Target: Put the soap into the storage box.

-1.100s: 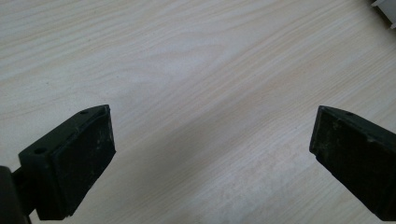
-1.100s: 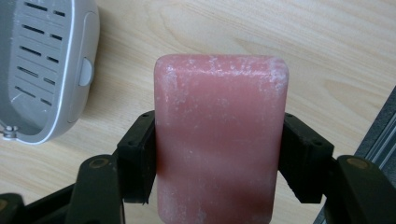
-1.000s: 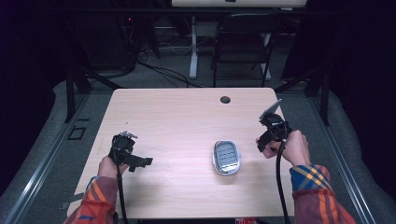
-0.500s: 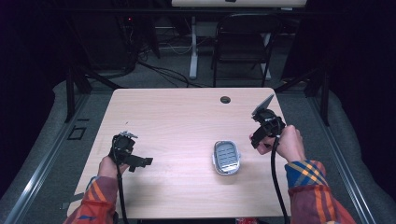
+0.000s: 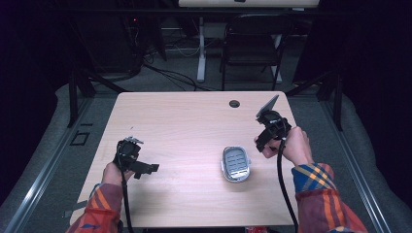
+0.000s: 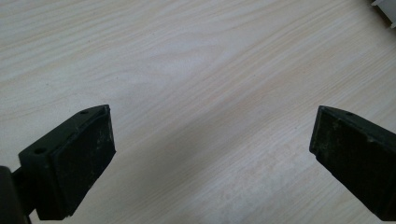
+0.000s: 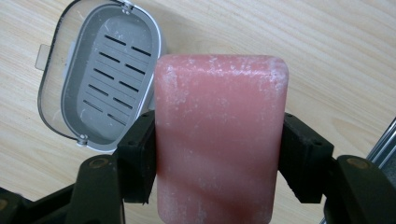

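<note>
A pink bar of soap [image 7: 219, 116], dusted white, stands upright between the jaws of my right gripper [image 7: 217, 154], which is shut on it. Below and to its left in the right gripper view lies a grey oval soap dish [image 7: 100, 79] with a slotted floor and nothing in it. In the high view the dish [image 5: 236, 164] sits right of the table's middle, and my right gripper [image 5: 265, 138] hangs just right of it, above the wood. My left gripper [image 5: 145, 169] rests near the front left. Its jaws stand wide open [image 6: 210, 135] over bare wood.
The pale wooden table [image 5: 184, 121] has a round cable hole [image 5: 234, 103] near its far edge. A dark chair [image 5: 250, 43] and cables stand on the floor behind. A pale corner [image 6: 385, 7] shows at the top right of the left gripper view.
My right hand has carried the soap leftward and a little up, closer to the dish. The left hand and the dish have stayed where they were.
</note>
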A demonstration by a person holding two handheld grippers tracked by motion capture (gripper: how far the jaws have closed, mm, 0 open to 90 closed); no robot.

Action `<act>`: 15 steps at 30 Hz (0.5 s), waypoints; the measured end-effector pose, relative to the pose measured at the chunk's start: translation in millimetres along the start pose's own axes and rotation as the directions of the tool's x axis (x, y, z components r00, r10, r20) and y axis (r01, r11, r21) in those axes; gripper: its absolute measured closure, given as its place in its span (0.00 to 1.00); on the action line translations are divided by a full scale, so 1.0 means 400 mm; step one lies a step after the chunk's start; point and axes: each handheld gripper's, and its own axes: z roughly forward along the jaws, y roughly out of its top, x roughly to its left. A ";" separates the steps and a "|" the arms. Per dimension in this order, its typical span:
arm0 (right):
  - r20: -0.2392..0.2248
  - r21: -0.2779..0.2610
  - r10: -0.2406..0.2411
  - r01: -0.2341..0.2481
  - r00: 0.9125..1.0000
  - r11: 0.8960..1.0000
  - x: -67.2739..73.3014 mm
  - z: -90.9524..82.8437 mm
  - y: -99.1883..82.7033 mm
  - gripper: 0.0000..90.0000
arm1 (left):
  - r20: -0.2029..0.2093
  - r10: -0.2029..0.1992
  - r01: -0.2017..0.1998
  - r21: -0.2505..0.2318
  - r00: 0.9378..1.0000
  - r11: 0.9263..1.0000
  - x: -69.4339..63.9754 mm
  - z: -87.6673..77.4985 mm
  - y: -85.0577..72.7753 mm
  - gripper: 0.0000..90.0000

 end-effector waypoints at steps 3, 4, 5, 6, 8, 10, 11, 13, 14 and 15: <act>0.004 -0.001 -0.010 0.010 1.000 1.000 0.008 -0.001 0.005 0.41 | -0.001 -0.002 0.002 0.000 1.000 1.000 0.000 -0.001 0.000 0.00; -0.003 0.000 -0.011 0.011 1.000 1.000 0.011 -0.001 0.008 0.41 | -0.001 -0.001 0.001 0.001 1.000 1.000 0.000 -0.001 0.000 0.00; -0.003 -0.003 -0.012 0.012 1.000 1.000 0.015 -0.001 0.009 0.41 | 0.000 -0.002 0.002 0.000 1.000 1.000 0.000 0.000 -0.001 0.00; -0.001 -0.001 -0.018 0.018 1.000 1.000 0.018 -0.002 0.012 0.41 | 0.000 0.000 0.000 -0.001 1.000 1.000 0.000 0.000 0.000 0.00; -0.002 0.001 -0.025 0.025 1.000 1.000 0.021 -0.002 0.014 0.41 | 0.002 0.001 -0.001 0.000 1.000 1.000 0.000 0.000 0.000 0.00; -0.005 0.003 -0.030 0.030 1.000 1.000 0.032 0.000 0.021 0.41 | 0.003 0.005 -0.005 0.001 1.000 1.000 0.000 0.000 0.000 0.00; -0.008 0.006 -0.036 0.036 0.999 0.999 0.036 0.002 0.024 0.41 | 0.003 0.003 -0.003 0.000 1.000 1.000 0.000 0.000 0.000 0.00; -0.008 0.016 -0.048 0.048 0.999 0.999 0.040 0.003 0.028 0.41 | 0.003 0.000 0.000 -0.001 1.000 1.000 0.001 0.000 0.000 0.00; -0.008 0.016 -0.048 0.048 0.999 0.999 0.040 0.003 0.028 0.41 | 0.003 0.000 0.000 -0.001 1.000 1.000 0.001 0.000 0.000 0.00; -0.012 0.027 -0.057 0.057 0.998 0.998 0.043 0.007 0.032 0.41 | 0.004 0.001 -0.001 -0.002 1.000 1.000 0.000 0.000 0.000 0.00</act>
